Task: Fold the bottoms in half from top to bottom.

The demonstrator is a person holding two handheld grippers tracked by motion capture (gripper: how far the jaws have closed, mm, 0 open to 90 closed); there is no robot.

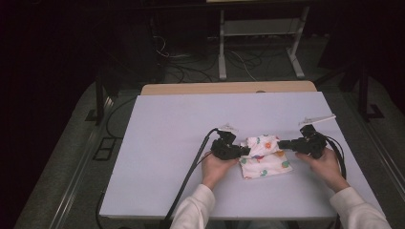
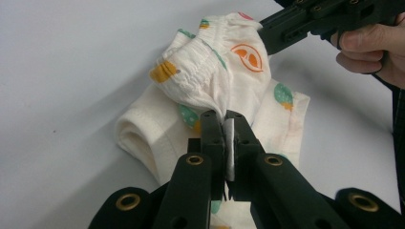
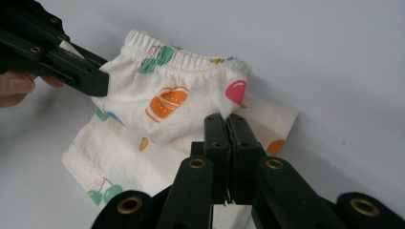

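A small white garment (image 1: 263, 156) printed with orange, green and pink fruit lies folded on the white table (image 1: 191, 143), its elastic waistband (image 3: 181, 57) lifted. My left gripper (image 1: 244, 150) is shut on the waistband's left end, seen close in the left gripper view (image 2: 224, 117). My right gripper (image 1: 282, 144) is shut on the garment's right end, near a pink print (image 3: 224, 117). The other gripper reaches in at the top right of the left gripper view (image 2: 305, 24) and at the upper left of the right gripper view (image 3: 71, 67).
The table's wooden far edge (image 1: 229, 88) shows beyond the white surface. Black cables (image 1: 191, 171) trail from both grippers toward the near edge. White frame legs (image 1: 222, 52) and floor cables lie behind the table.
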